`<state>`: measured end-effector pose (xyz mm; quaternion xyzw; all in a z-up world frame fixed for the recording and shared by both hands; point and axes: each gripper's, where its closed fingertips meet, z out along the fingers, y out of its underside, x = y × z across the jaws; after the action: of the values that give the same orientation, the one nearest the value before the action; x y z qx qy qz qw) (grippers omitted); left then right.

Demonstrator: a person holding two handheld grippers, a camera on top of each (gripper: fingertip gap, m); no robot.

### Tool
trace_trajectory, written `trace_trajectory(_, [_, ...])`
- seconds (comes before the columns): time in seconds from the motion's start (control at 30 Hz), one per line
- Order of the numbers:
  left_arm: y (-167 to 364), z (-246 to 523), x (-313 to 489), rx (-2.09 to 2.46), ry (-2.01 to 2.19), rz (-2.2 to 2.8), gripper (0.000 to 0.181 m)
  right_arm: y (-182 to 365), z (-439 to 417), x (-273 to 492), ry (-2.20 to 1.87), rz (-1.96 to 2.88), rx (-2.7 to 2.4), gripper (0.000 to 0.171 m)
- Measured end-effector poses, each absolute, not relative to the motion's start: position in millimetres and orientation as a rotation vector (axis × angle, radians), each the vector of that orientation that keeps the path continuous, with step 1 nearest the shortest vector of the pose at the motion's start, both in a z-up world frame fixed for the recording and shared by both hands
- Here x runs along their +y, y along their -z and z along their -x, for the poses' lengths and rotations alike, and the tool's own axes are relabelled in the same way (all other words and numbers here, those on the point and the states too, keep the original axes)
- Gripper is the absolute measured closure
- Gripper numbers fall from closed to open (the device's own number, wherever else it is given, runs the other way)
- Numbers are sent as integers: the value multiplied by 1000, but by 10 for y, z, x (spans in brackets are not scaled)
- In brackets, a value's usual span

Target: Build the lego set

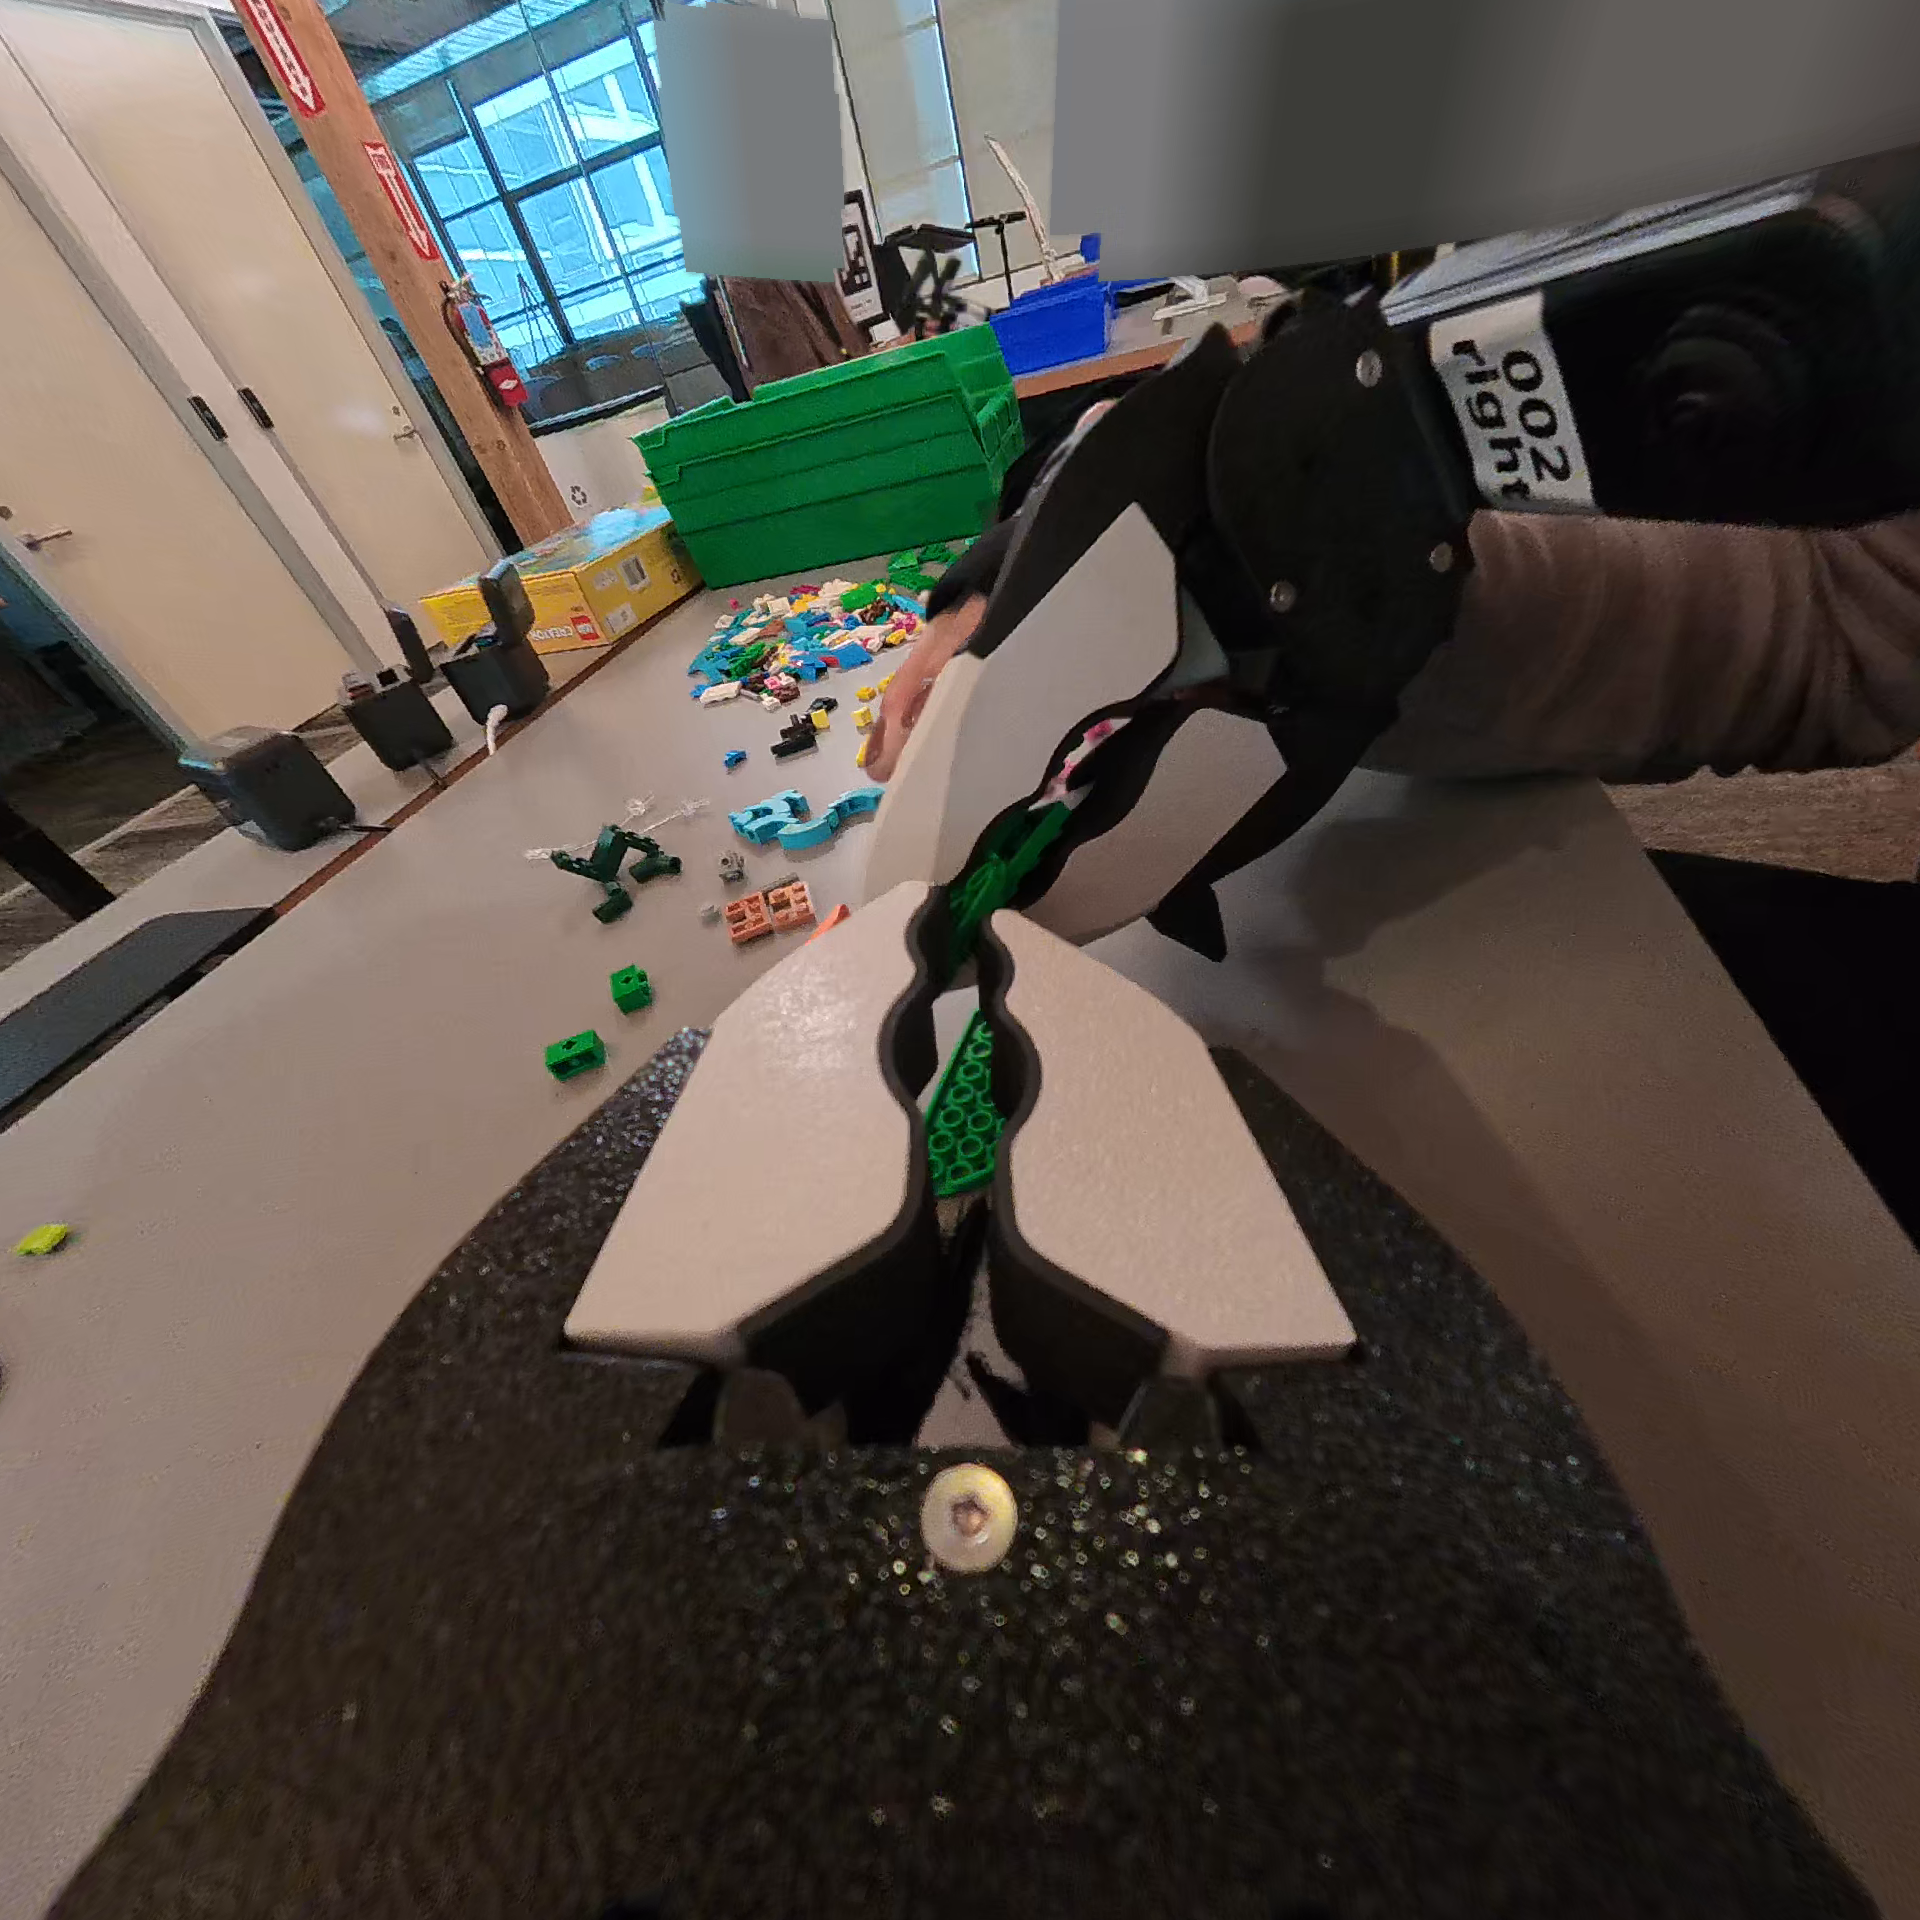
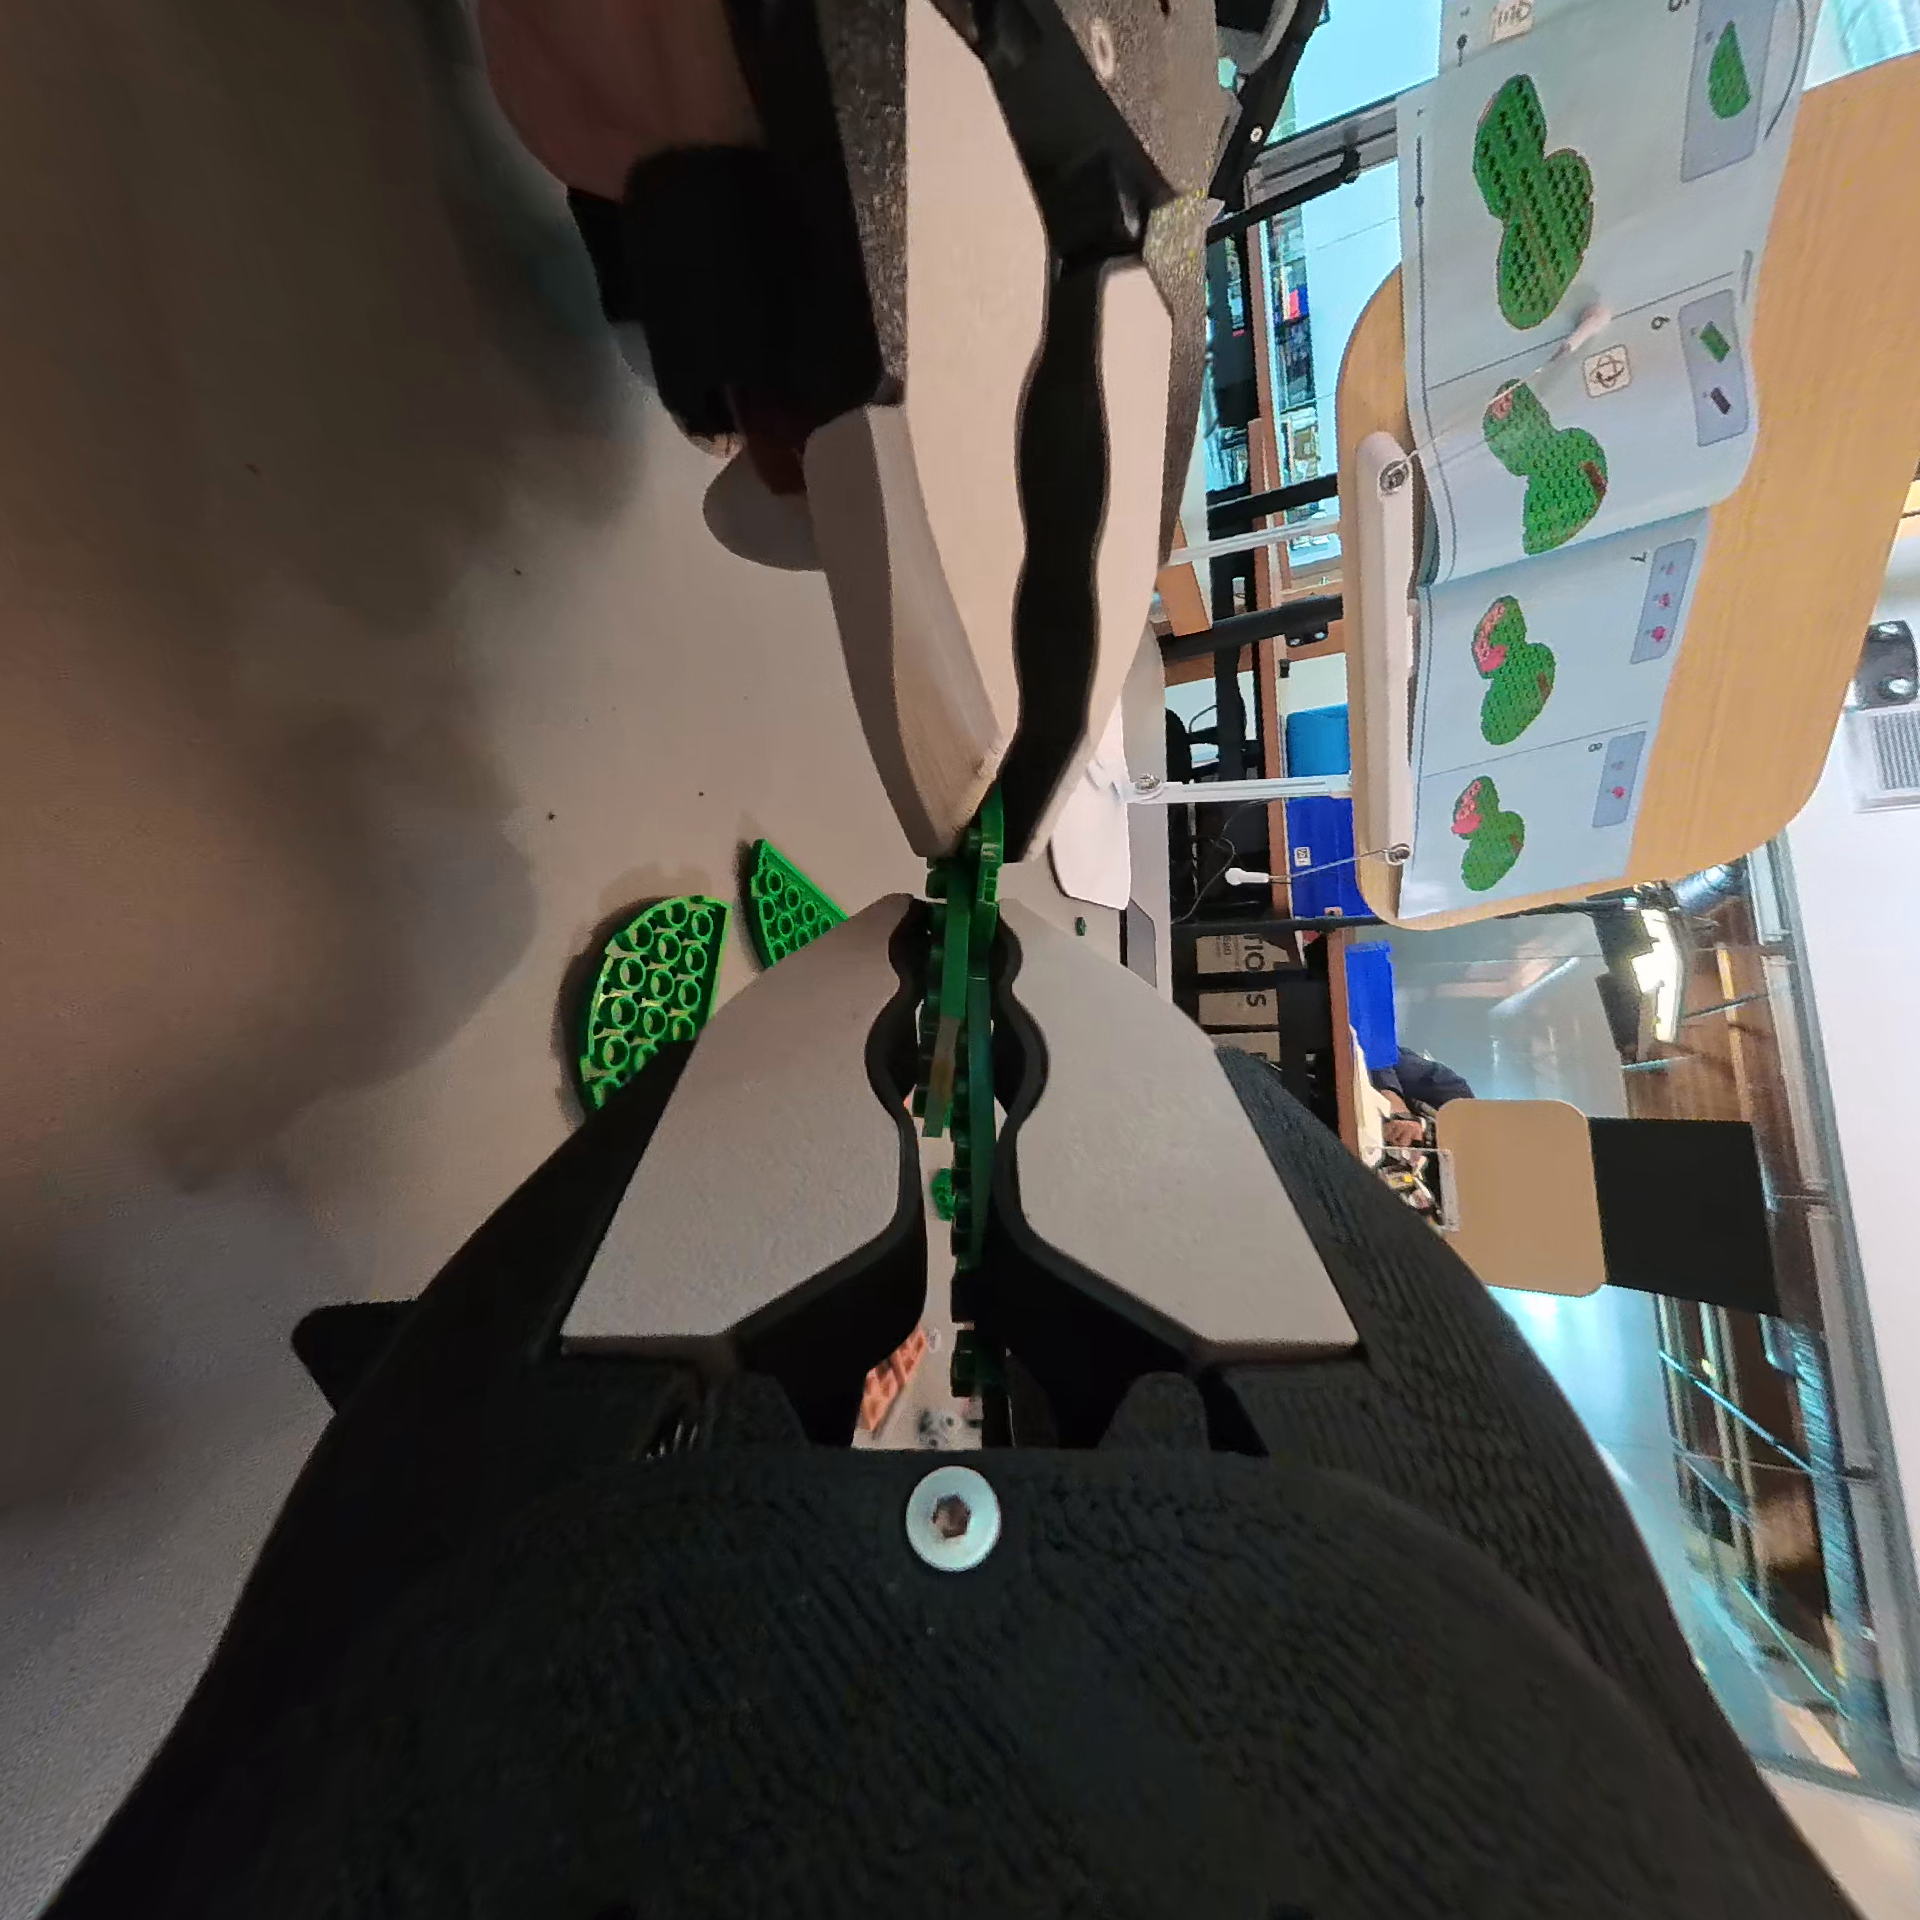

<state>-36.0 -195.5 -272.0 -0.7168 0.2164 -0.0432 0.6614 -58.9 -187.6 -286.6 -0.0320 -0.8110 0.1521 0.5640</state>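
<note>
Both grippers clamp one flat green plate assembly held on edge above the grey table. My left gripper is shut on its near end. My right gripper comes in from the upper right and is shut on its far end, tips nearly touching the left's. In the right wrist view the assembly is two stacked green plates seen edge-on between my right gripper's pads, with the left gripper pinching it from above. Two loose green rounded plates lie studs-down on the table.
An open instruction booklet stands on a wooden holder. A pile of loose bricks, green bins and a yellow box lie at the far end. Light blue, dark green, salmon and small green bricks lie left. Both grippers' tips are close together, under 4 cm apart.
</note>
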Motion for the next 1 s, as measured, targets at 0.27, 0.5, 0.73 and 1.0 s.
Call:
trace_trajectory(0.27, [2681,345,-1961,441,199,1611,179,2830,581,-1877,-344,61,-1889,163])
trace_trajectory(0.5, [2685,348,-1961,444,205,1615,178,2836,582,-1878,-347,65,-1895,163])
trace_trajectory(0.73, [2504,456,-1993,479,13,1481,169,2737,613,-1919,-750,304,-1884,164])
trace_trajectory(1.0, [2585,597,-1944,261,314,1578,125,2518,618,-1932,-1507,683,-1798,164])
